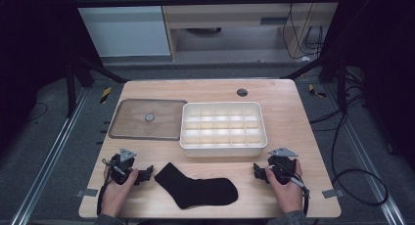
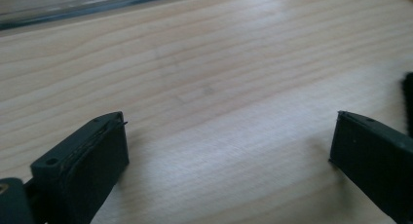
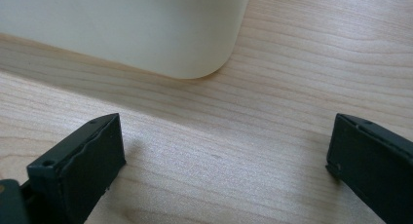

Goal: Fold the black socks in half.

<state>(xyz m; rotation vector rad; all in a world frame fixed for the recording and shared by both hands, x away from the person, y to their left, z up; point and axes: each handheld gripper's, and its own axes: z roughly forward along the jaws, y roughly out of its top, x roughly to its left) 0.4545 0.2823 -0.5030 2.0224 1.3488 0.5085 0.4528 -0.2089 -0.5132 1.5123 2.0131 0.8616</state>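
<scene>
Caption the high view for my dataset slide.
Two hand-held grippers, left and right, rest open either side of a black sock before a divided tray and lid.

Sock (image 2: pixel 408 100) cut off at right edge, left gripper view. Organizer box (image 3: pixel 126 29) cropped at top; compartment contents possibly empty, too small.

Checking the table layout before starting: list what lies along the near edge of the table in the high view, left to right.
left gripper → black sock → right gripper
</scene>
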